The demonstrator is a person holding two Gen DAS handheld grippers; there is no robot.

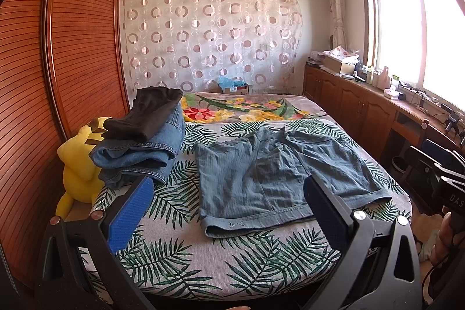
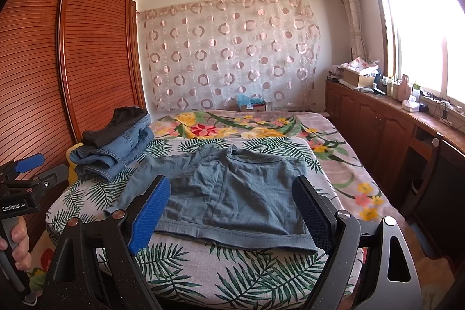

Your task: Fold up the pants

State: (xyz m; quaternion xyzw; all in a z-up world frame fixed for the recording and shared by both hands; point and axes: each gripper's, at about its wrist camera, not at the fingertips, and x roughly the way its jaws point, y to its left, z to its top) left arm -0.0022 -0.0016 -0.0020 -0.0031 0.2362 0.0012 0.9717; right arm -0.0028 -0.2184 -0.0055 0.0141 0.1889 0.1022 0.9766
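One pair of blue-grey shorts [image 1: 279, 179] lies spread flat on the leaf-print cover of the bed [image 1: 180, 257], near its front edge. Its waistband points toward the far, curtained wall and its two leg hems point toward the cameras, so the long axis runs from the foot of the bed toward its head; the two legs splay slightly apart, and the cloth is wrinkled around the crotch. Both pairs of tongs hang above the near edge of the bed with nothing between their blue pads — the left tongs [image 1: 229, 211] are spread wide, and so are the right tongs [image 2: 232, 211], each framing a hem of the shorts without touching it. To the left of the shorts, well apart from them, stands one stack of two folded garments: a pair of blue denim jeans [image 1: 139, 153] with a black garment [image 1: 145, 115] on top. One yellow plush toy [image 1: 78, 164] sits beside the stack, against the wooden louvred wardrobe [image 1: 58, 48]. A floral blanket [image 1: 247, 106] covers the far half of the bed. In the right wrist view a hand [image 2: 17, 246] grips the handle of the left tool.
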